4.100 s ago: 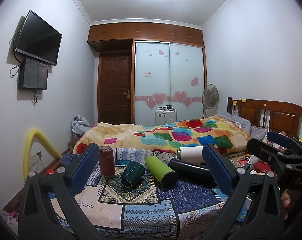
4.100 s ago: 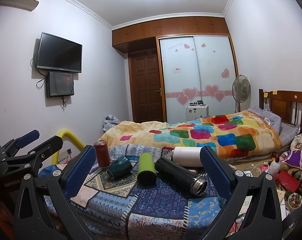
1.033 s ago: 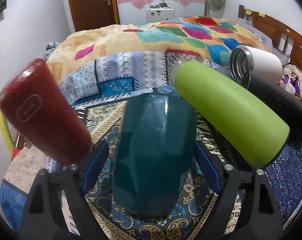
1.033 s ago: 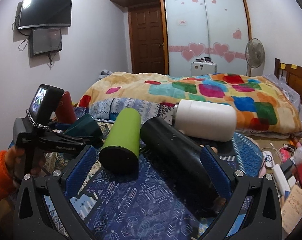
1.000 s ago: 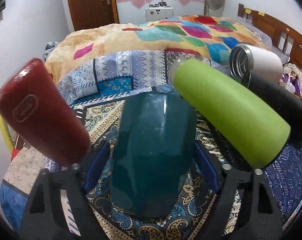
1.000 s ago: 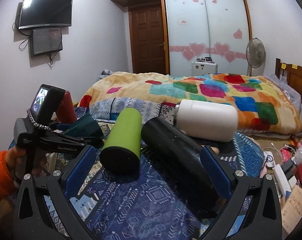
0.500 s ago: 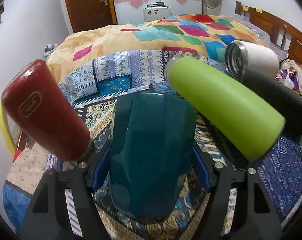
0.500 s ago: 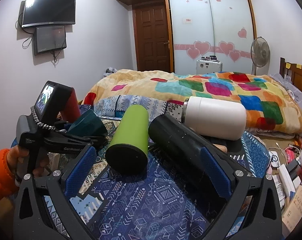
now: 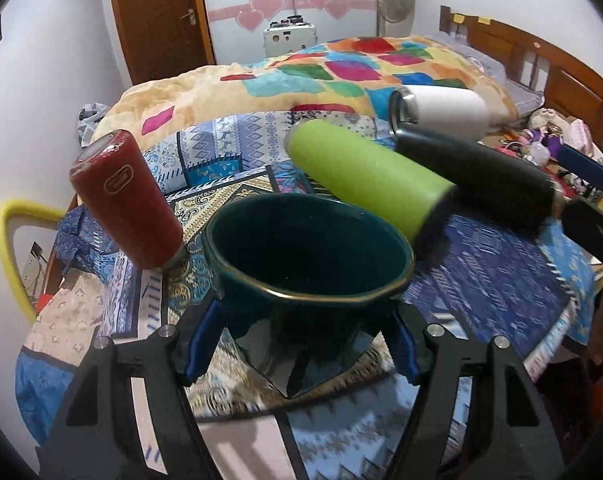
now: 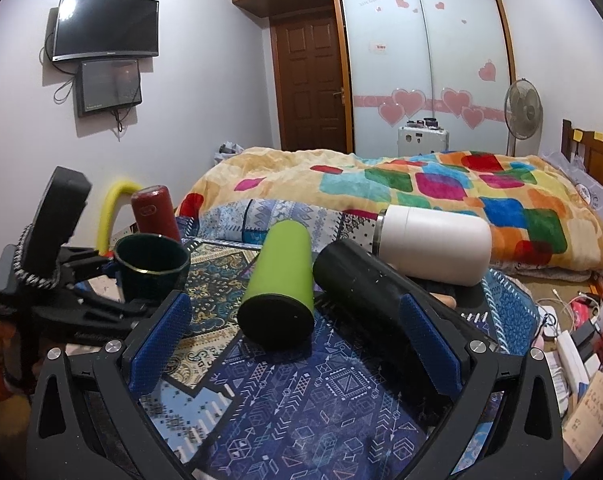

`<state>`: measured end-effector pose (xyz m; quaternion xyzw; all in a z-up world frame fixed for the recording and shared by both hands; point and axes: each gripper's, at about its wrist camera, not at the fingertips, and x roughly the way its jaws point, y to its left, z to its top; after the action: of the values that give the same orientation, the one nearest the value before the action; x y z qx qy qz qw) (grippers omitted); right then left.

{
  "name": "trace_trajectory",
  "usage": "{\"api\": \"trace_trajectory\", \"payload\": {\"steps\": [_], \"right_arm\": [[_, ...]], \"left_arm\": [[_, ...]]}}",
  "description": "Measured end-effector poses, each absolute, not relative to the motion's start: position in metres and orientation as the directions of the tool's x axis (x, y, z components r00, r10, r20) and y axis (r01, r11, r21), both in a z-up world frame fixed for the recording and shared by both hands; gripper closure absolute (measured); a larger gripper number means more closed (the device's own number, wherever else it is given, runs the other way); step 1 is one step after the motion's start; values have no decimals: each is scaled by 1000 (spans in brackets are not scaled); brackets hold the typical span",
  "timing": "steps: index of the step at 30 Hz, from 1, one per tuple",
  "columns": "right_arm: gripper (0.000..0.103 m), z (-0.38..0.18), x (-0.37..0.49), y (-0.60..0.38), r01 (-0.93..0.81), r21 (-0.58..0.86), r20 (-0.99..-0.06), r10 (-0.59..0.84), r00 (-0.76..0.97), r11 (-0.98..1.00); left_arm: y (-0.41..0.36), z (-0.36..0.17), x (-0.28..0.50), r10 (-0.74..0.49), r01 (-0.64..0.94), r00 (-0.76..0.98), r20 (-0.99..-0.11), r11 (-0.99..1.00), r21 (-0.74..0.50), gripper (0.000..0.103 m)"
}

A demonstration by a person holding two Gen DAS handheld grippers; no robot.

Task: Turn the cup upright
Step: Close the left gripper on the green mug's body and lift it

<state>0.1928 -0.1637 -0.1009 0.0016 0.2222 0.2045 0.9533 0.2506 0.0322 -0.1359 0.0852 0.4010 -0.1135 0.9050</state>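
Observation:
A dark teal cup [image 9: 305, 256] with a gold rim is held in my left gripper [image 9: 301, 348], mouth up, lifted a little above the patterned cloth. The blue pads press its lower sides. In the right wrist view the same cup [image 10: 151, 270] sits upright in the left gripper [image 10: 113, 280] at the left. My right gripper [image 10: 297, 336] is open and empty, its pads on either side of the near ends of the green bottle [image 10: 279, 280] and black flask [image 10: 381, 304], which lie on their sides.
A red bottle [image 9: 127, 200] stands left of the cup. The green bottle [image 9: 365, 180], black flask [image 9: 473, 182] and white flask [image 9: 441, 114] lie on their sides to the right. A colourful blanket [image 10: 401, 184] covers the bed behind. Clutter [image 10: 573, 332] lies on the floor at right.
The teal cup lay on its side between the left pads; the left gripper closed on it, lifted and turned it so its mouth faces up. The right gripper barely moved.

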Motion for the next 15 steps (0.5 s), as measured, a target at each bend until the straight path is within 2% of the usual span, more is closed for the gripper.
{"api": "trace_trajectory", "payload": {"steps": [15], "right_arm": [[0,-86,163,-185,-367,98,-385,376,843,925]], "left_arm": [[-4,-128,193,-218,370,610,-762,928,31,32]]}}
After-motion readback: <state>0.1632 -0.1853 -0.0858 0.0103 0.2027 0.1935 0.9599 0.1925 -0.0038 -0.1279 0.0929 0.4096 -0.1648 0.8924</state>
